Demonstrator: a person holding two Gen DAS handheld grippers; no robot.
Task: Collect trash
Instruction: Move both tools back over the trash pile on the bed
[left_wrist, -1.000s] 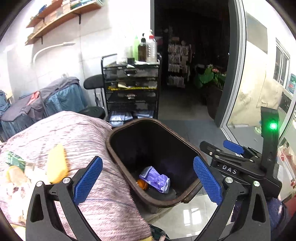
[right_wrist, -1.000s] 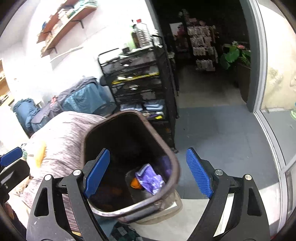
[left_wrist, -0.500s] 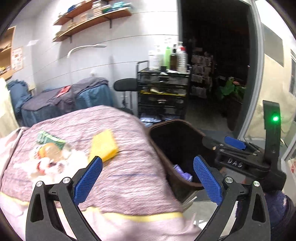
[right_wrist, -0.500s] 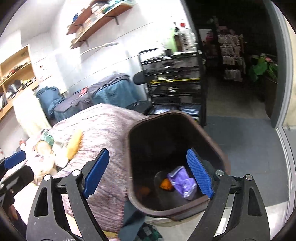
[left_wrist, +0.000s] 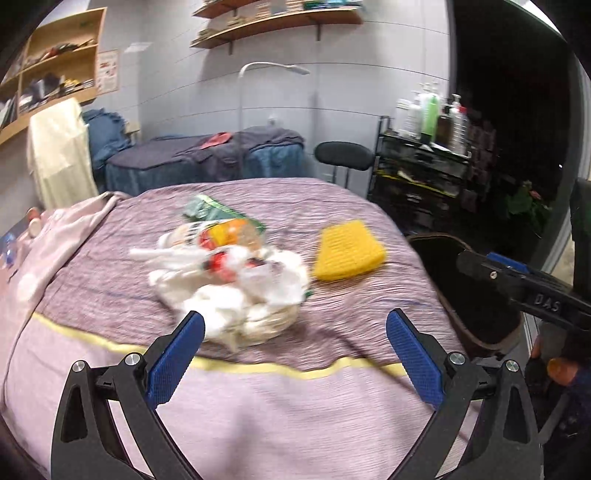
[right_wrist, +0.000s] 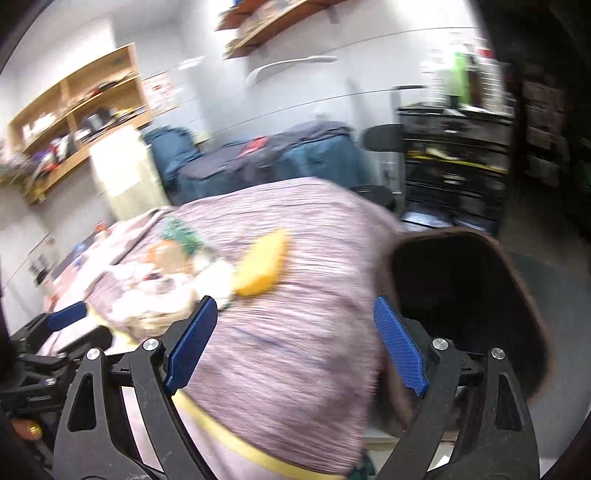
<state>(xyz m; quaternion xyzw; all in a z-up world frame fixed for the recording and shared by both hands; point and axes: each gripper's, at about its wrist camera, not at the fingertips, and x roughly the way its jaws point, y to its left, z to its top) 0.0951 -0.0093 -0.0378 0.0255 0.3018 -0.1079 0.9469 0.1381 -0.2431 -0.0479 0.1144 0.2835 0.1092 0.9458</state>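
From my left wrist view, a purple bedspread (left_wrist: 332, 387) carries a trash pile (left_wrist: 236, 280) beside a yellow sponge (left_wrist: 347, 251); the left gripper (left_wrist: 295, 354) has its fingers apart, empty. In my right wrist view, blurred, the bin (right_wrist: 461, 288) stands against the bed's edge; the right gripper (right_wrist: 295, 347) has fingers apart, empty.

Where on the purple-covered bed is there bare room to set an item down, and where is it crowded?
Bare cover lies along the near edge, from the yellow stripe toward the left gripper, and on the strip between the yellow sponge and the brown bin. The middle is crowded by the trash pile of white tissues and wrappers.
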